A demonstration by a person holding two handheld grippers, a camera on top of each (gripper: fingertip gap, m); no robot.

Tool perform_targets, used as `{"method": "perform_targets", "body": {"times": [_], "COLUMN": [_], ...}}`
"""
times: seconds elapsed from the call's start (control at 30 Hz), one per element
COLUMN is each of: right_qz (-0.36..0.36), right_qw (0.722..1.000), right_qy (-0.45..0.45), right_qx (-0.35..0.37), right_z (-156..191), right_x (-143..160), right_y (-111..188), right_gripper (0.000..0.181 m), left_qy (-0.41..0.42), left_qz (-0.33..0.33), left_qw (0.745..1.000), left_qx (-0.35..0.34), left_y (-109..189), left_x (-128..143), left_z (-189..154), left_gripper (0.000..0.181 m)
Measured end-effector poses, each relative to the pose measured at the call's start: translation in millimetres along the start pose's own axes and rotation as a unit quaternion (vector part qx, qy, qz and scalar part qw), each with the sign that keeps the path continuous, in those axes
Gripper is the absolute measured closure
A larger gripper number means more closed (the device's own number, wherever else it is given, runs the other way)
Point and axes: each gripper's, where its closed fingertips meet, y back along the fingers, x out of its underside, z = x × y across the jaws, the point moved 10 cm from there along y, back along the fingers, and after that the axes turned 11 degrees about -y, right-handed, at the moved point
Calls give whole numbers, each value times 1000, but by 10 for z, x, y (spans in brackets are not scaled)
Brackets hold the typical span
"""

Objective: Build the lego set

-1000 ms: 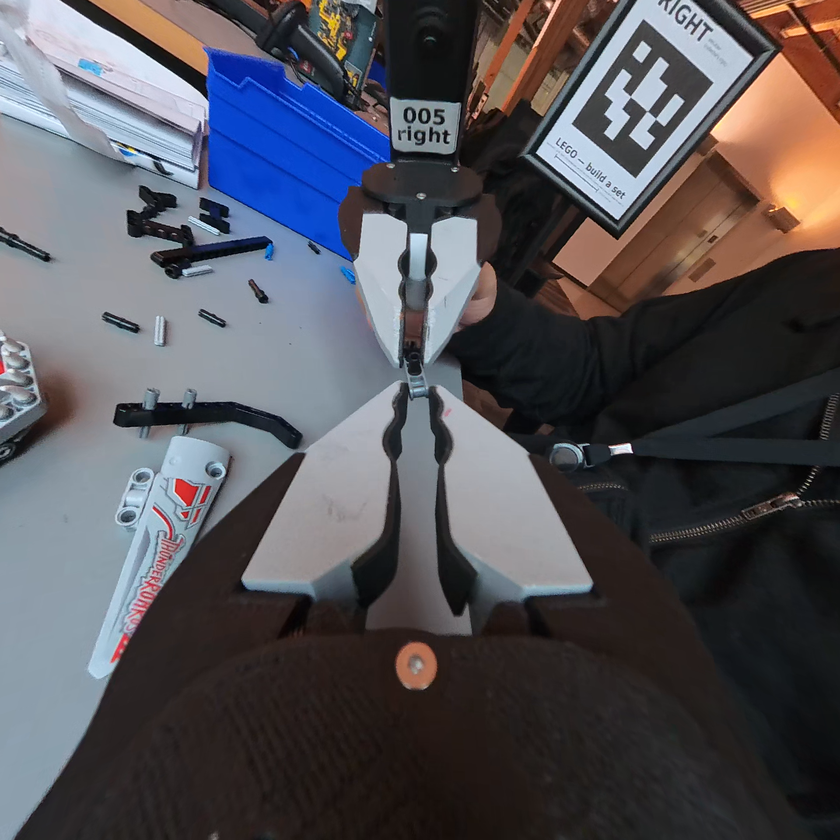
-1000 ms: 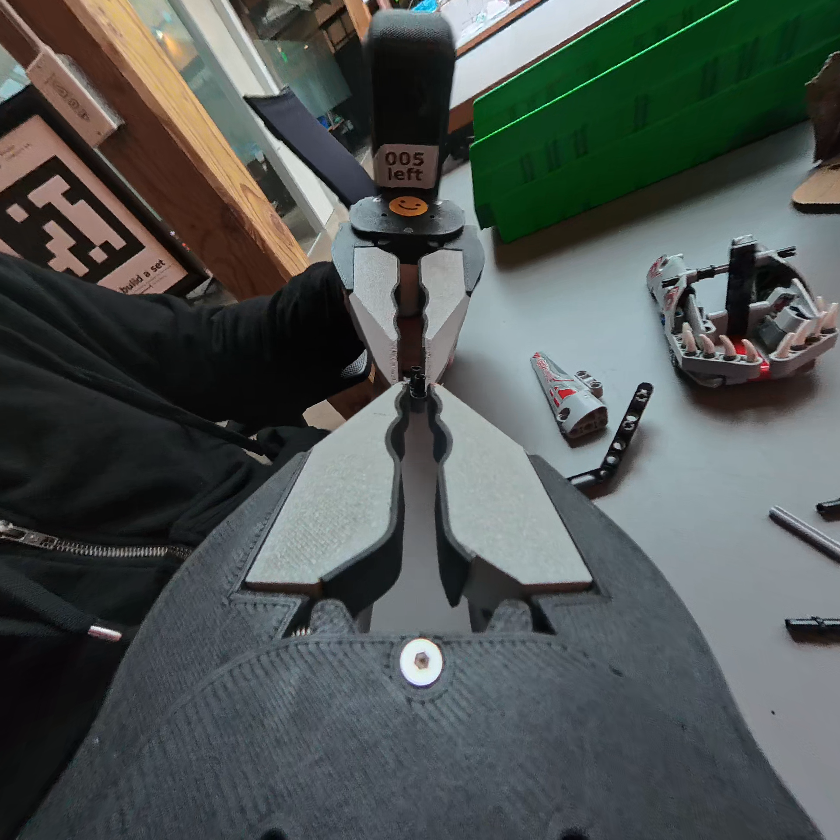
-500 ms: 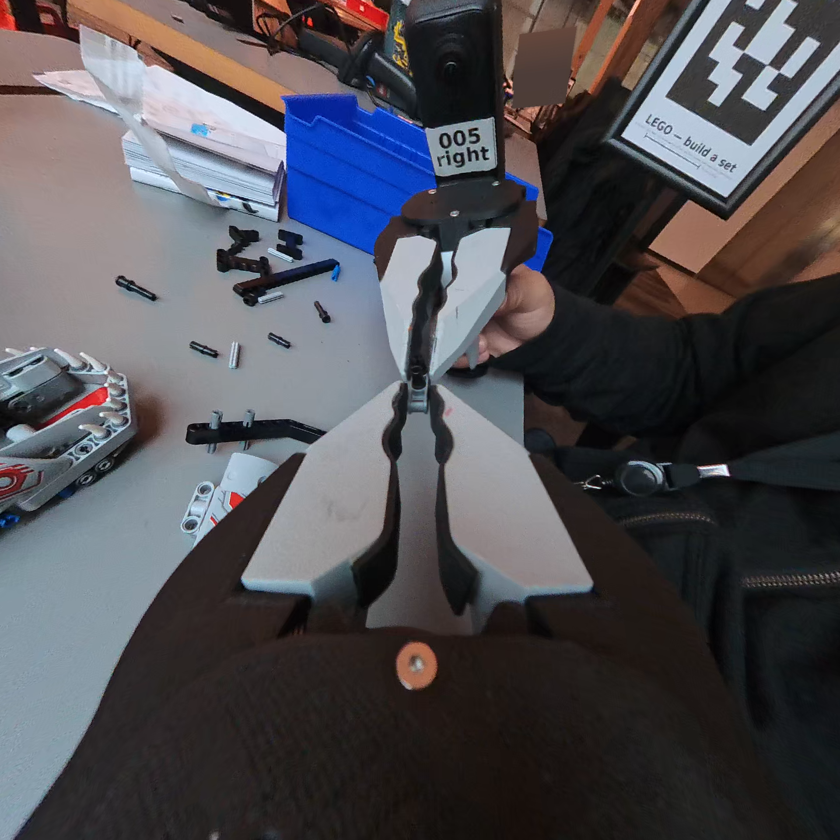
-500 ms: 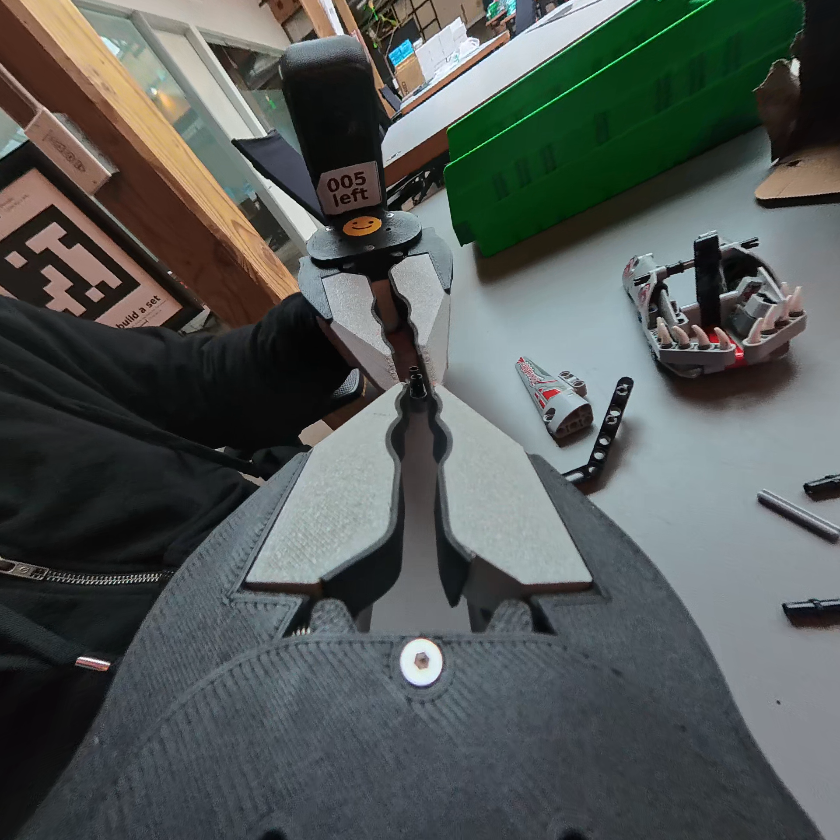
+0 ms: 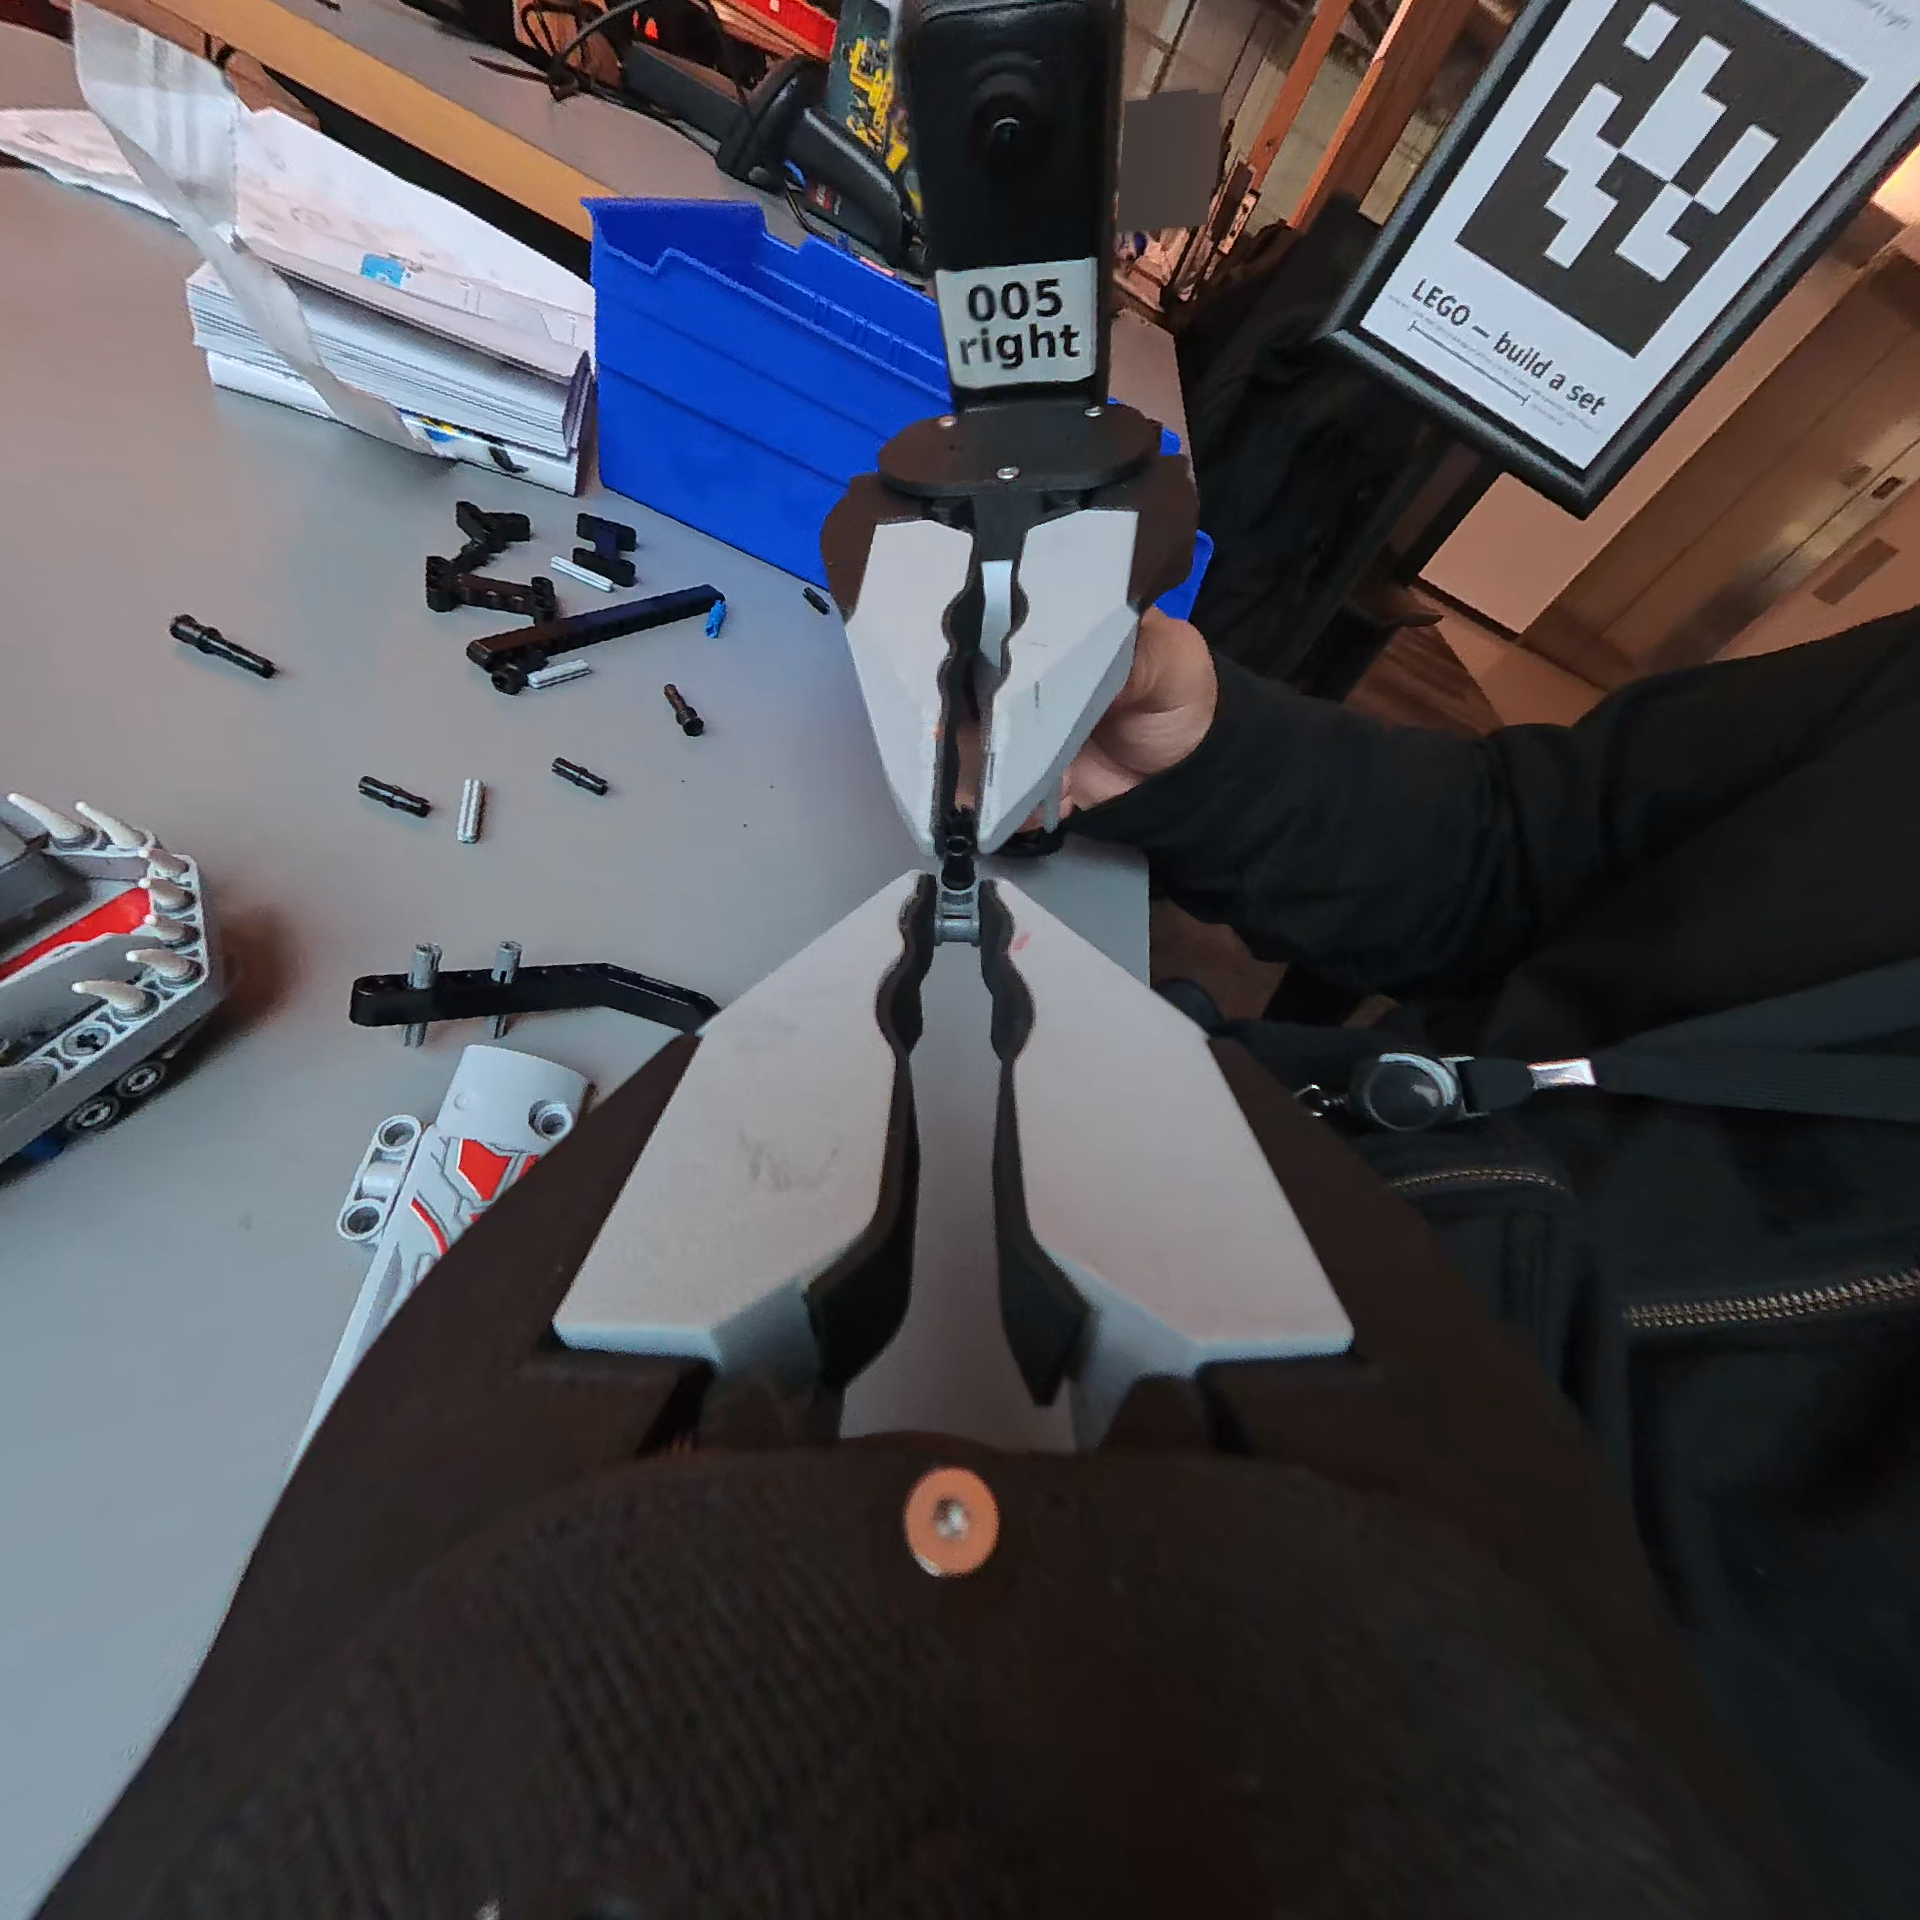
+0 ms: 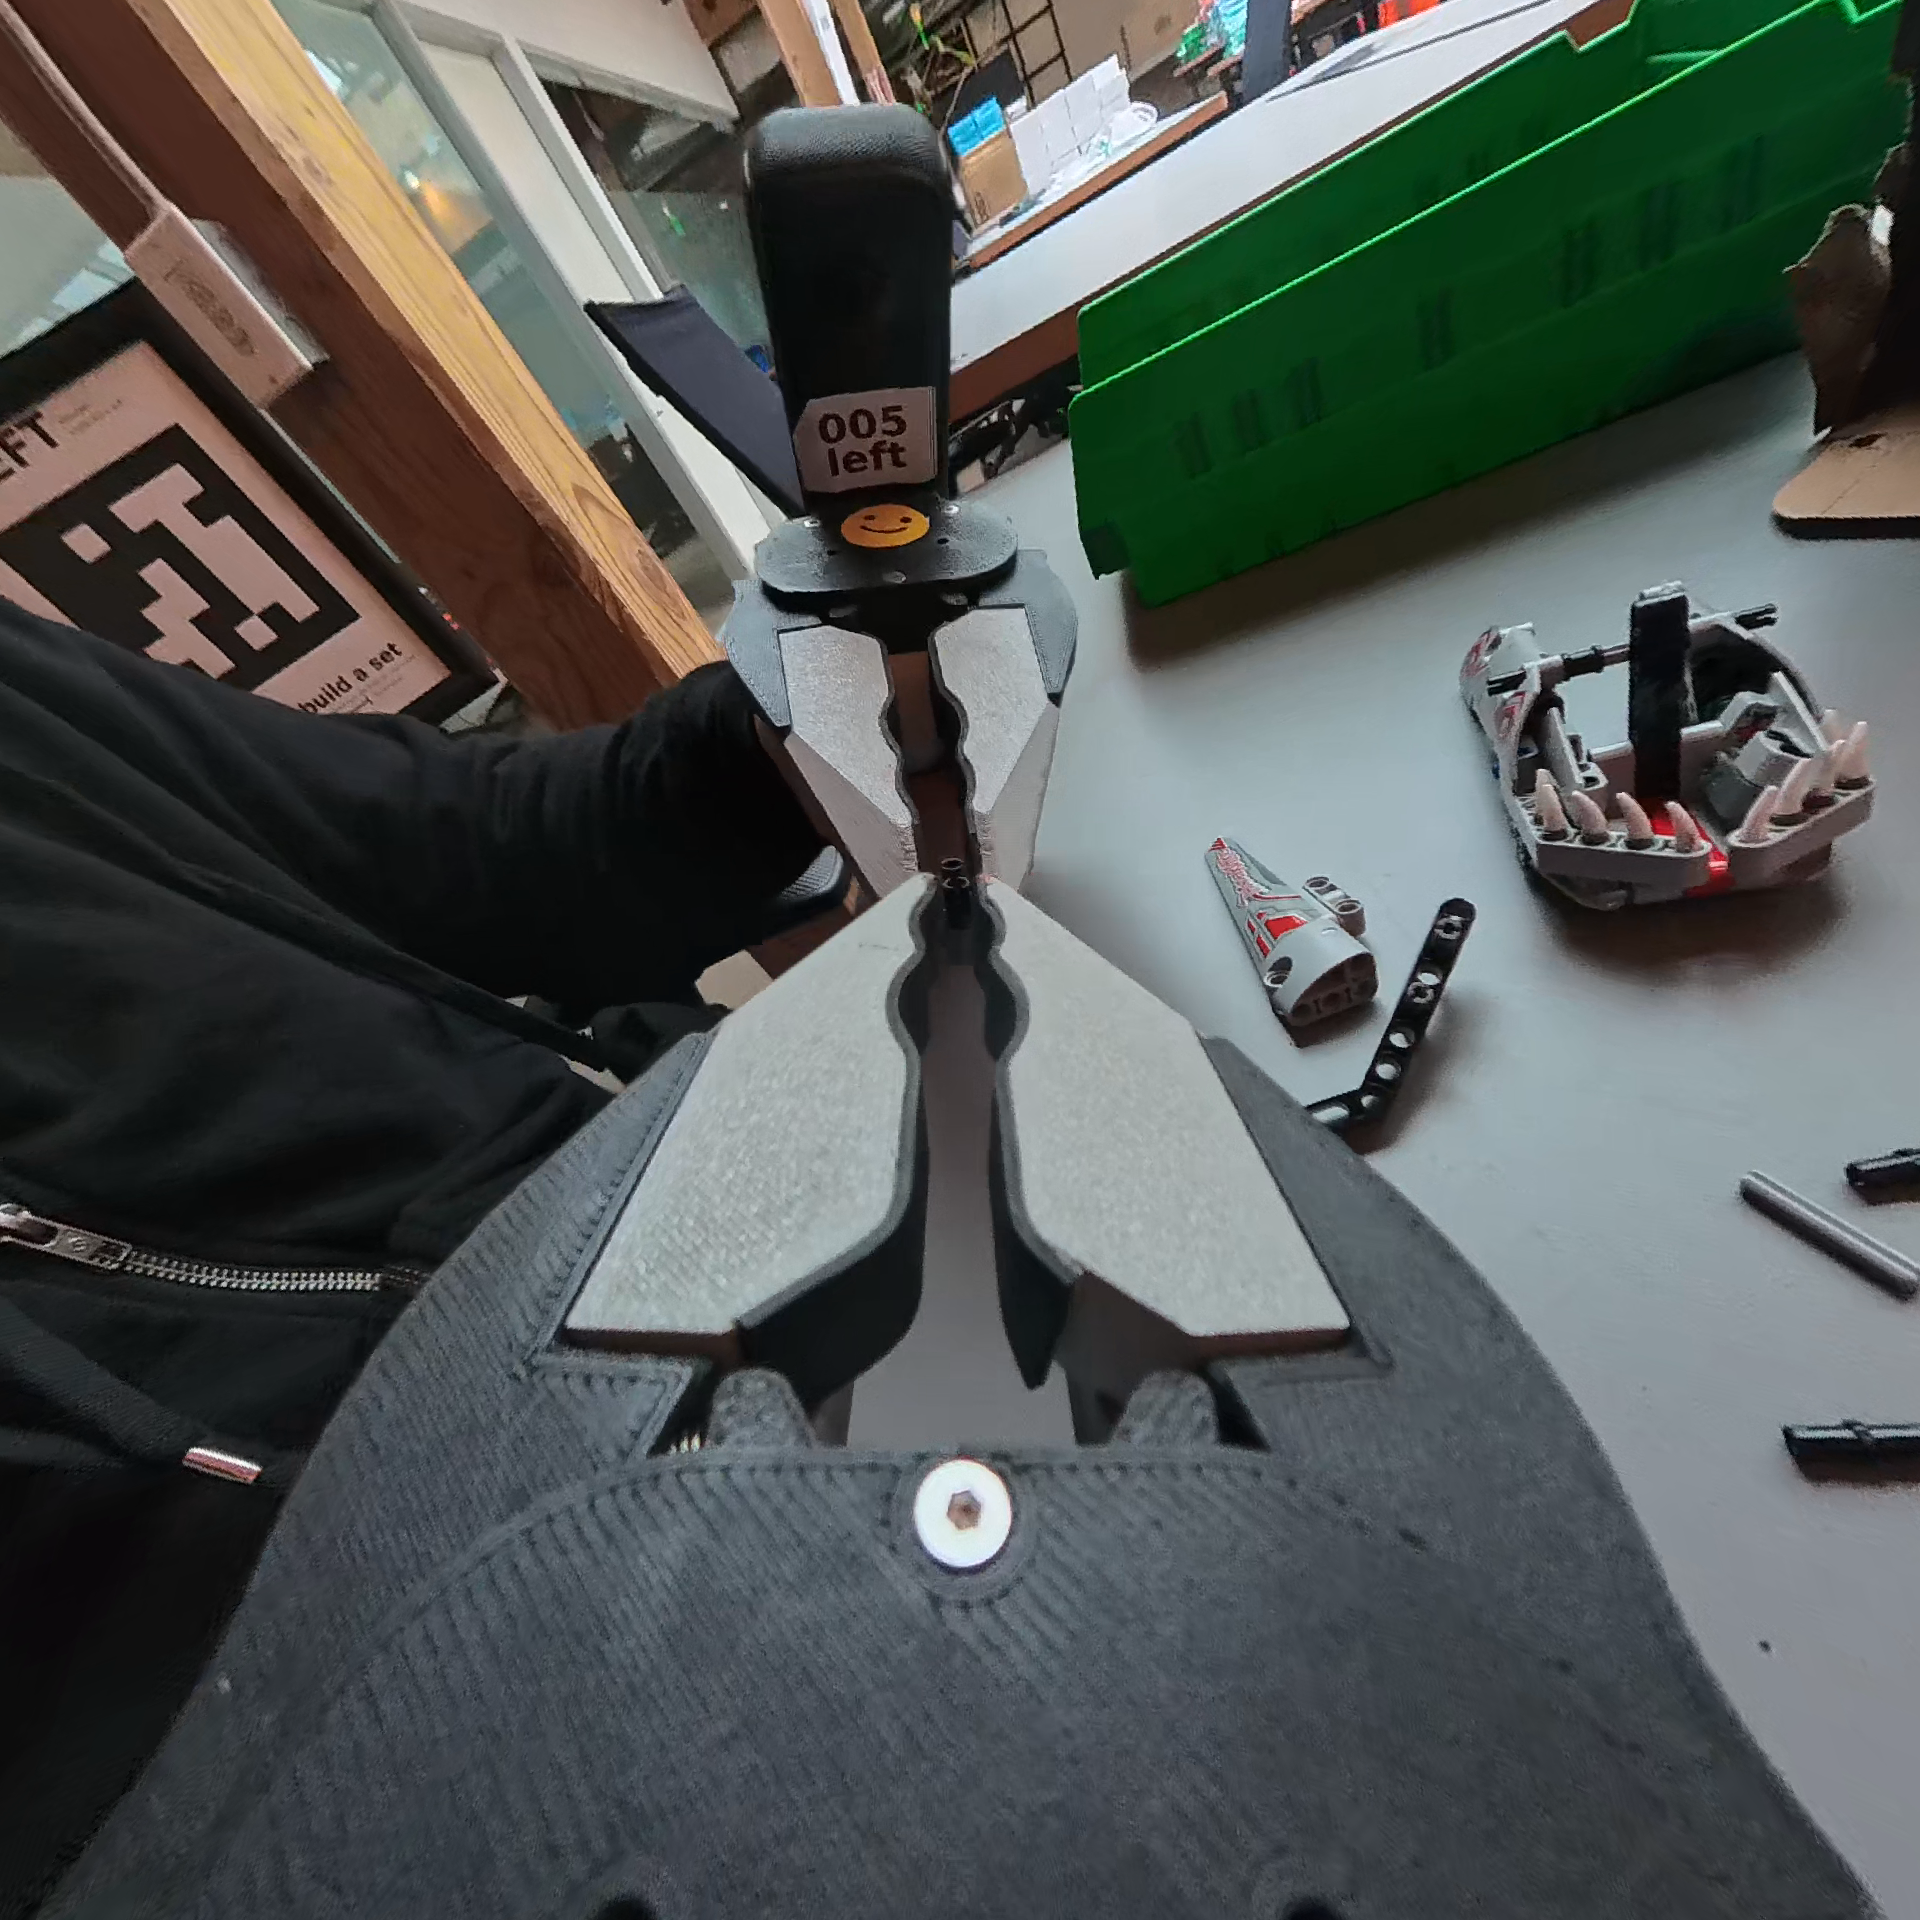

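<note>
My left gripper (image 5: 954,896) is shut on a small grey connector (image 5: 957,921). My right gripper (image 5: 961,831) faces it tip to tip and is shut on a short black pin (image 5: 956,847). The pin's end touches the connector's top. Both are held in the air over the near table edge. In the right wrist view, my right gripper (image 6: 956,891) holds the black pin (image 6: 954,888) right at the left gripper (image 6: 948,847); the connector is hidden there. The partly built toothed grey car (image 6: 1662,790) stands on the table; it also shows in the left wrist view (image 5: 94,966).
A grey panel with red sticker (image 5: 457,1164) and a black bent beam with two grey pins (image 5: 530,992) lie near the car. Loose black pins, axles and beams (image 5: 582,634) are scattered. A blue bin (image 5: 748,416), a booklet stack (image 5: 395,343) and green bins (image 6: 1455,343) stand behind. My left and right fingertips are right by each other.
Both grippers have stayed tip to tip with their parts touching. The pair has swung, so the car has come into the left wrist view. The right gripper tilted, then straightened.
</note>
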Motion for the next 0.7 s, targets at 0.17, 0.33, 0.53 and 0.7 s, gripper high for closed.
{"method": "perform_targets", "body": {"times": [0.17, 0.33, 0.53, 0.7], "right_qz": [3, -55, -114, -136], "right_qw": [999, 997, 990, 982], "right_qy": [18, -26, -39, -4], "right_qx": [36, 54, 80, 132], "right_z": [10, -56, -37, 8], "right_x": [0, 28, 69, 87], "right_y": [6, 53, 16, 1], "right_gripper": [181, 181, 181, 181], "left_qy": [12, -1, -16, -40], "left_qz": [-5, -10, -2, 12], "left_qw": [1000, 997, 995, 990], "left_qx": [-6, -71, -102, -136], "left_y": [-18, -102, -92, -127], "left_x": [24, 17, -12, -23], "left_z": [22, -9, -11, -15], "left_gripper": [175, 174, 174, 174]}}
